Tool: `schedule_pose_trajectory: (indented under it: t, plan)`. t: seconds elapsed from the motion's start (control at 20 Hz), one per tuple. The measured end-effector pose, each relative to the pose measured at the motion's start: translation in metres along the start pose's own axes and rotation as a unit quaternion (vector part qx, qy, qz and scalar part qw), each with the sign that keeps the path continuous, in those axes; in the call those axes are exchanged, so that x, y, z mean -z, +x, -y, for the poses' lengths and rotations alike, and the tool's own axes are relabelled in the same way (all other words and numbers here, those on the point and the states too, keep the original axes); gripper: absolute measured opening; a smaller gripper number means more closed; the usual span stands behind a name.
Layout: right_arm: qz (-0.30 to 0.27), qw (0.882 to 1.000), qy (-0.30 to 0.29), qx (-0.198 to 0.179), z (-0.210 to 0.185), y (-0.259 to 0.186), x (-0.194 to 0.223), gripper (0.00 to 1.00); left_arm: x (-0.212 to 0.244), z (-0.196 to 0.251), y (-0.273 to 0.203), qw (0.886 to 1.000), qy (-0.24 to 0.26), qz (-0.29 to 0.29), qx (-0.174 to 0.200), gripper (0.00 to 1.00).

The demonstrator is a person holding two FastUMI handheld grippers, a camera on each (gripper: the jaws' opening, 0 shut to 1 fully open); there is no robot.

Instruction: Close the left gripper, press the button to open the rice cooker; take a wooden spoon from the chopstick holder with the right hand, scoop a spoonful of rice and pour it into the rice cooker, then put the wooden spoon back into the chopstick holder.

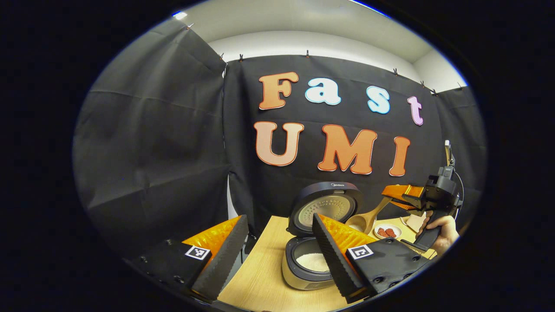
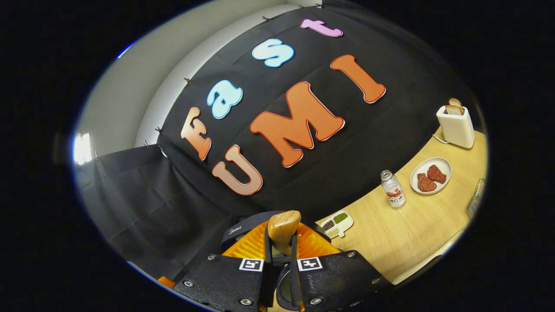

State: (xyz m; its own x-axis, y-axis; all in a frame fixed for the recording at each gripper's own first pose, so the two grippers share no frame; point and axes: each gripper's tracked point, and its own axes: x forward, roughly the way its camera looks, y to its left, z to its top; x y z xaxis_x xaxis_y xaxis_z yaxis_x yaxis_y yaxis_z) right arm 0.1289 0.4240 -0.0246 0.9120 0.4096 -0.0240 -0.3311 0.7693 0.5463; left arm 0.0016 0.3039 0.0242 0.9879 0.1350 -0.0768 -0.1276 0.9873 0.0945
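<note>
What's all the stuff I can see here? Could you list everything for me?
rice cooker: one, pale body, dark lid open, white rice inside, on table
wooden spoon: one, light wood, held above cooker
table: one, light wood
sectioned tray: one, white, grains inside
bottle: one, white, upright
plate: one, white, red pieces on it
toaster: one, white, bread in slots
left gripper: open
right gripper: shut on spoon
hand: holds right gripper
</note>
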Motion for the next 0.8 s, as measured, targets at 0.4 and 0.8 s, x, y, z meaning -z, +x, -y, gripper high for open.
schedule_pose_trajectory:
  t: [0.4,0.8]
  plan:
    - [-0.016,0.997,-0.071,-0.009,-0.004,0.005,0.017,0.14,0.005,0.002,0.003,1.0,0.003,-0.006,0.005,0.97]
    - [-0.016,0.99,-0.142,-0.014,-0.007,0.006,0.024,0.14,0.003,-0.003,0.005,1.0,0.001,-0.005,-0.001,0.97]
